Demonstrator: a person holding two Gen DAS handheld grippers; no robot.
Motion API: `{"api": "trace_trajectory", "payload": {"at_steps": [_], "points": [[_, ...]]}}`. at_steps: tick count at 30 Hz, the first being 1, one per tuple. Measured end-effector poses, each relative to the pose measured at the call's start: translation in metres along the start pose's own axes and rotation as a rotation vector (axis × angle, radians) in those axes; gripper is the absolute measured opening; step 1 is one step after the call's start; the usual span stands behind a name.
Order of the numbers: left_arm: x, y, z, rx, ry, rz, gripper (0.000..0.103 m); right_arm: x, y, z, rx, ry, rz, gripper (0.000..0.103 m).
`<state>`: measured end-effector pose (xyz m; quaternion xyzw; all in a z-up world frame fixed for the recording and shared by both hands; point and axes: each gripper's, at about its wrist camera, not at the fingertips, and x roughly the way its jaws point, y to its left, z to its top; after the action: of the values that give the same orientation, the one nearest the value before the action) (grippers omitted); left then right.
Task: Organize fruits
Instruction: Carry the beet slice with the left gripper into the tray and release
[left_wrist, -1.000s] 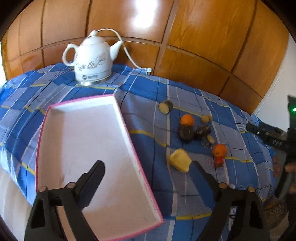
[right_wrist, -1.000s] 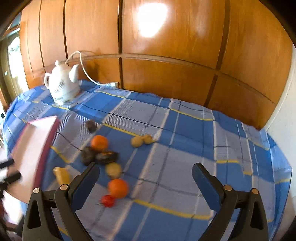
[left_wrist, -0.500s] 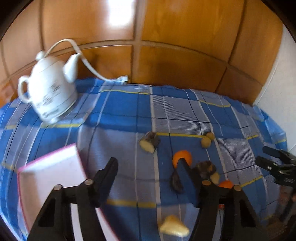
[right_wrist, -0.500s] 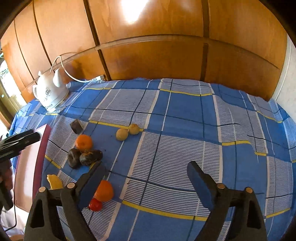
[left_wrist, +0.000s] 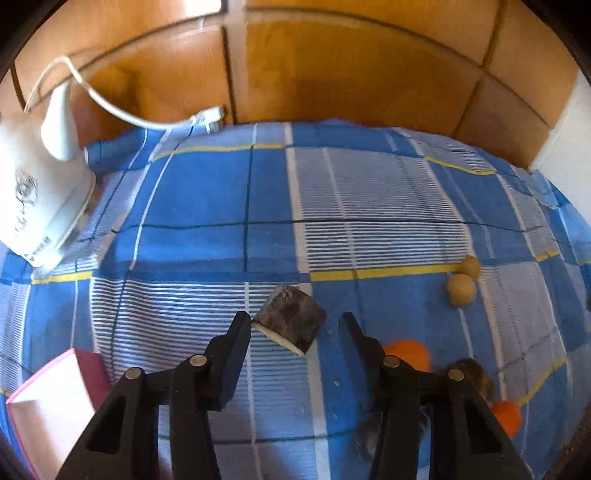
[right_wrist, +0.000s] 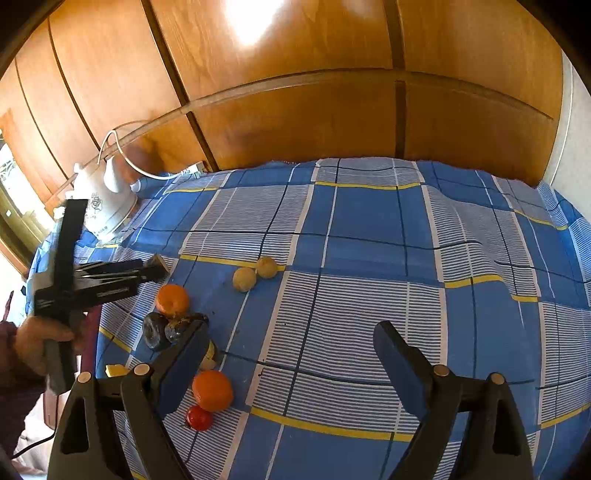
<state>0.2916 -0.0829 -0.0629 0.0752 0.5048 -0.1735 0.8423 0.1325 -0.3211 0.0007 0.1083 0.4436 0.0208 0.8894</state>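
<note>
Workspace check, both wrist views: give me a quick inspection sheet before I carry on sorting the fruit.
Surface: blue checked tablecloth, rumpled toward the right.
Job's things: dark-skinned cut piece lies between the left fingers; two oranges; two yellowish round fruits touching; two dark fruits; small red fruit; pink-edged tray at the left.
Clutter: white kettle.
Grippers: left hand-held gripper has just been closing around the cut piece, right finger clear of it, left side's contact unclear; right hand-held gripper open, empty.
Cables: white kettle cord with plug on the cloth's far edge.
Surroundings: wooden panelled wall.
</note>
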Motion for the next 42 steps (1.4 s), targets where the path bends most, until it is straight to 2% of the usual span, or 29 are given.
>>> {"api": "trace_trajectory", "payload": {"at_steps": [1,3,4,8,13,16,18,23,26,28,30,35,36,38,42], "points": [[0.004,0.003,0.0,-0.017,-0.003,-0.007,0.044,0.0,0.0,0.0,0.0,0.0,-0.002,0.092],[0.0,0.009,-0.002,-0.054,-0.03,-0.038,0.044,0.001,-0.001,0.0,-0.001,0.003,-0.003,0.086],[-0.005,0.011,-0.005,-0.065,-0.049,-0.049,0.044,0.001,-0.001,0.0,-0.002,0.003,-0.009,0.08],[-0.035,0.02,-0.019,-0.11,-0.115,-0.081,0.044,0.002,-0.005,0.0,0.01,0.007,-0.025,0.072],[-0.079,0.032,-0.045,-0.142,-0.172,-0.067,0.044,0.006,-0.008,-0.001,0.015,0.028,-0.047,0.072],[-0.102,0.046,-0.068,-0.173,-0.202,-0.03,0.044,0.007,-0.008,-0.002,0.009,0.032,-0.067,0.065],[-0.114,0.058,-0.086,-0.203,-0.216,0.002,0.044,0.007,-0.009,-0.002,0.008,0.034,-0.074,0.064],[-0.128,0.101,-0.129,-0.316,-0.204,0.115,0.044,0.01,-0.012,-0.003,0.014,0.046,-0.099,0.052],[-0.125,0.127,-0.142,-0.359,-0.179,0.216,0.044,0.015,-0.014,-0.005,0.044,0.078,-0.079,0.043],[-0.124,0.137,-0.149,-0.359,-0.176,0.284,0.044,0.018,-0.013,-0.007,0.059,0.095,-0.064,0.04],[-0.124,0.143,-0.153,-0.349,-0.184,0.322,0.044,0.02,-0.01,-0.006,0.083,0.112,-0.03,0.039],[-0.124,0.162,-0.166,-0.383,-0.173,0.338,0.045,0.036,0.005,0.014,0.143,0.127,0.031,0.039],[-0.126,0.162,-0.168,-0.385,-0.173,0.331,0.047,0.042,0.008,0.018,0.159,0.128,0.036,0.039],[-0.133,0.16,-0.173,-0.384,-0.2,0.337,0.061,0.054,0.011,0.027,0.193,0.135,0.053,0.039],[-0.147,0.156,-0.177,-0.397,-0.238,0.339,0.063,0.079,0.012,0.042,0.275,0.137,0.046,0.039]]}}
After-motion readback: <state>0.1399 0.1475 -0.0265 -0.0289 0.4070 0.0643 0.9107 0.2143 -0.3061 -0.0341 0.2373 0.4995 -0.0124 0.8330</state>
